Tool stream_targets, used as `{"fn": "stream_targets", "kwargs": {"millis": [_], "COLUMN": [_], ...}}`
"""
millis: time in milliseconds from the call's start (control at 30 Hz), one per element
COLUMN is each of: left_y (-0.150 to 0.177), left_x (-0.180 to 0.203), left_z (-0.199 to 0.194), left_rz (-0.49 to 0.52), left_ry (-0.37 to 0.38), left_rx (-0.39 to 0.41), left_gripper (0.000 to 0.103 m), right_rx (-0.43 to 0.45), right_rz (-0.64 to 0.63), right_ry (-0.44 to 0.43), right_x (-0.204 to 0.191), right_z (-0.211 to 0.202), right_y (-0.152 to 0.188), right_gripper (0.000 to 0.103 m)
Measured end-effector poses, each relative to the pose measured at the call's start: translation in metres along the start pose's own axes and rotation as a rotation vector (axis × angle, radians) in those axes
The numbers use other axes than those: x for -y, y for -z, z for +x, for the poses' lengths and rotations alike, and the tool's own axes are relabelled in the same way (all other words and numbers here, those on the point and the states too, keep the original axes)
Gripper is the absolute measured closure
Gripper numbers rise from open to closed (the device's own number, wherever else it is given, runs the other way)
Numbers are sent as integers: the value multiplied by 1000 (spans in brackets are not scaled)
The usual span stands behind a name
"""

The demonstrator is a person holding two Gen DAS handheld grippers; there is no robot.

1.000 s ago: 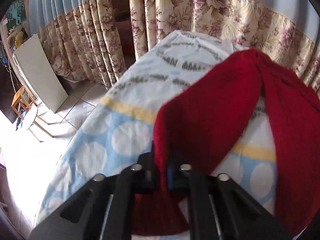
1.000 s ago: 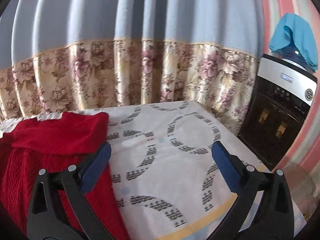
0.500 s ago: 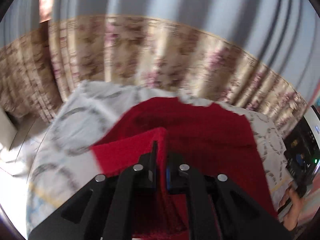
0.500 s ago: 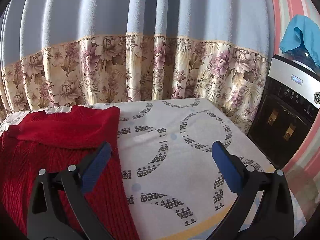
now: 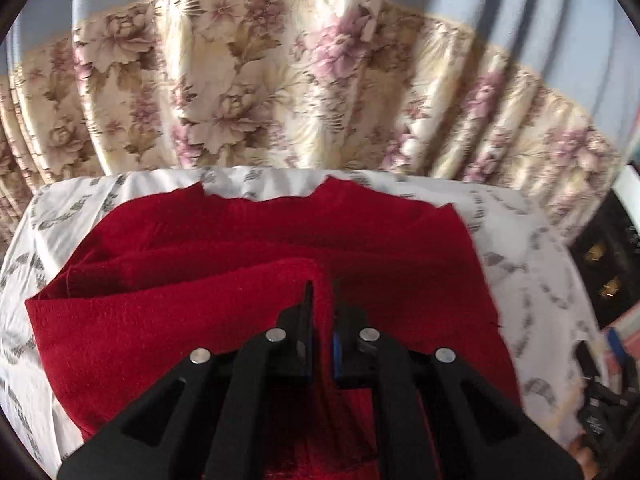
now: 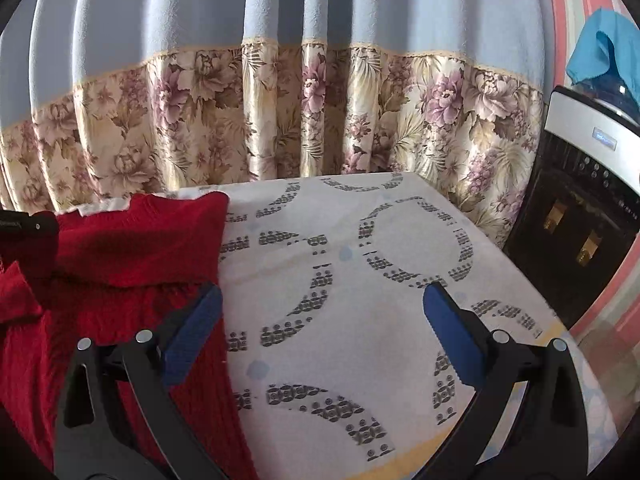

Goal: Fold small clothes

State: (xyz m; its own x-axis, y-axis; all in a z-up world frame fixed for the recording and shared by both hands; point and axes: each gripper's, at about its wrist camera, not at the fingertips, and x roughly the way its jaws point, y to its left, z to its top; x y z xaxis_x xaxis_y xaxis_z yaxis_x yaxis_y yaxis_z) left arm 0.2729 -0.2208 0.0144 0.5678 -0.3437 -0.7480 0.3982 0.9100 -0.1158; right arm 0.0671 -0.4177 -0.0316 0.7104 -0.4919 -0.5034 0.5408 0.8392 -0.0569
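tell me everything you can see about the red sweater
The red sweater is a fuzzy knit with a herringbone-like rib, lying on the patterned sheet near the floral curtain. One flap is doubled over its body; the left gripper is shut on that fold. The right gripper hangs open beside its edge.

Table w/ patterned cloth [image 6: 360, 280], red knit garment [image 5: 200, 320] on it
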Motion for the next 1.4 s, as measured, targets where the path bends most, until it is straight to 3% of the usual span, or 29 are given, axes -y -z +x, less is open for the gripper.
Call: {"fn": "stream_targets", "kwargs": {"millis": [33,67,100,167,300,433,533,600,700,800,1000,1100,1167,1233,1333,1400], "left_y": [3,6,9,17,26,23,14,7,10,14,26,32,34,37,39,40], "left_x": [1,-1,-2,-3,-9,-51,-110,-152,-195,-222,-239,-247,-255,-263,-275,-278], "left_z": [5,8,8,-7,-43,-80,-98,-93,-89,-85,-72,-61,-58,-58,-61,-63], "left_rz": [-2,-5,-3,24,87,17,-68,-113,-156,-202,-200,-203,-208,-217,-253,-275], "left_ry": [-29,-57,-74,-111,-99,-98,-203,-299,-338,-319,-322,-330,-345,-348,-316,-283], "left_rx": [2,-2,4,98,176,251,294,230,195,151,78,37,18,12,8,17], "left_gripper": [88,55,4,3,3,3,3,3,3,3,3,3,3,3,3,3], "right_rx": [2,0,-4,-8,-20,-37,-47,-52,-107,-148,-214,-279,-337,-380,-403,-406], "right_rz": [-7,-8,-5,1,-6,-8,6,10,-39,-138,-236,-272,-278,-279,-252,-265], "right_ry": [10,9,3,-2,-6,-38,-177,-283,-423,-448,-540,-530,-475,-445,-494,-560], "right_x": [-1,-1,-1,-1,-2,-3,-4,-8,-32,-67,-145,-180,-194,-200,-201,-205], "right_z": [0,1,1,2,5,8,2,-3,-3,6,51,80,103,117,124,122], "right_y": [0,1,1,2,3,5,-2,-8,-27,-48,-71,-64,-56,-50,-45,-45], "right_gripper": [3,3,3,3,3,3,3,3,3,3,5,20,31,32,30,45]}}
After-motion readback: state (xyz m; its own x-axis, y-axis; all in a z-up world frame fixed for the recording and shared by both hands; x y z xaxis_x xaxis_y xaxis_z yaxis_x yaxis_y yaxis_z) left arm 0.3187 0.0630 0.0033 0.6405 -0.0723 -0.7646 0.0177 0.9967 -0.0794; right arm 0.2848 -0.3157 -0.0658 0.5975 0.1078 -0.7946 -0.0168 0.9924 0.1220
